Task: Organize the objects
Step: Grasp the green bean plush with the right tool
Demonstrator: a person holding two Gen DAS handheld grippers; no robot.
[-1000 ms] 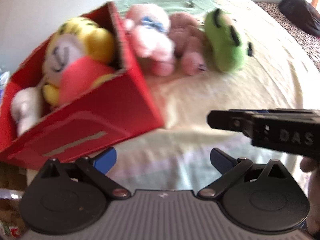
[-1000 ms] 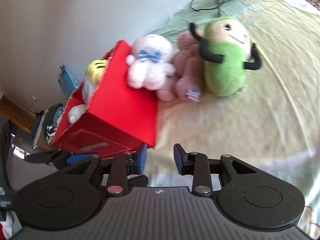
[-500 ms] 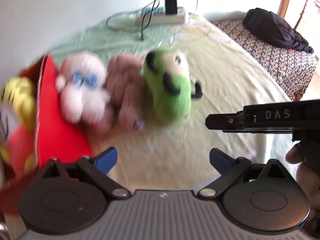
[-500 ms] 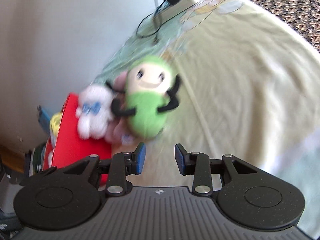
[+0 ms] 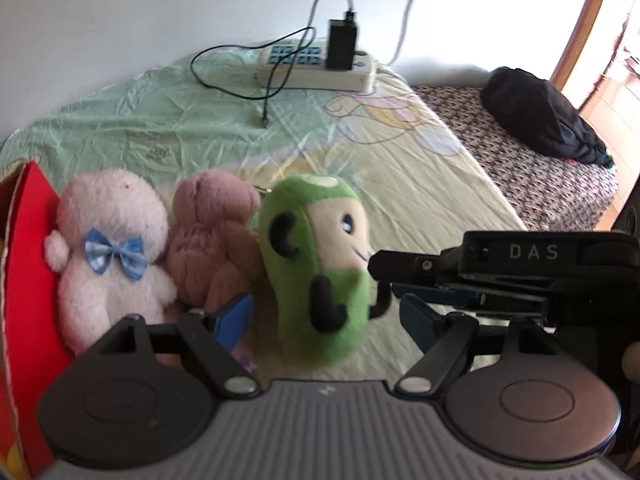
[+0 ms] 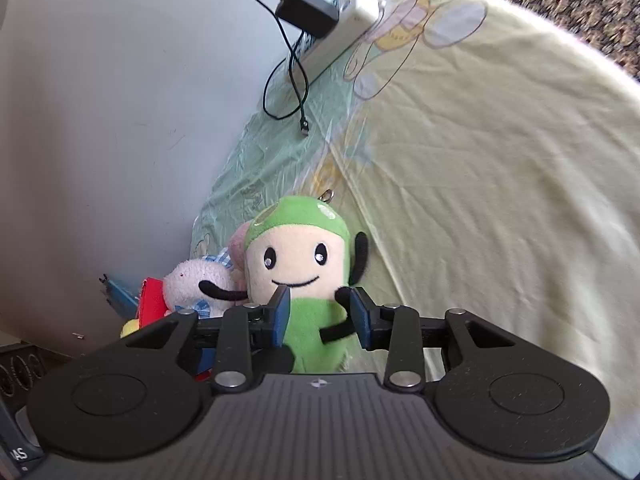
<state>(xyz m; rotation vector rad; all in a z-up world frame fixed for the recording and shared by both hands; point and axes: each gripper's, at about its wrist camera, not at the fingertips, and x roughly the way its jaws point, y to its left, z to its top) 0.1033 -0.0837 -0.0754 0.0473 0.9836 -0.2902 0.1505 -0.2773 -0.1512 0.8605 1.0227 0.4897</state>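
The right gripper (image 6: 319,318) stands open around the green plush (image 6: 306,280), one blue pad at each side of its body, not visibly pressing; the toy stands upright on the bed (image 6: 480,160) against the brown plush (image 5: 216,236). I'd close low on the body, clear of the thin black arms. The left gripper (image 5: 326,316) hangs wide and empty beside it.

Green plush doll (image 5: 320,276) upright on bed sheet, cream face, black arms. Beside it, touching: brown teddy (image 5: 212,248), then white plush with blue bow (image 5: 108,256) leaning against red box (image 5: 24,272).
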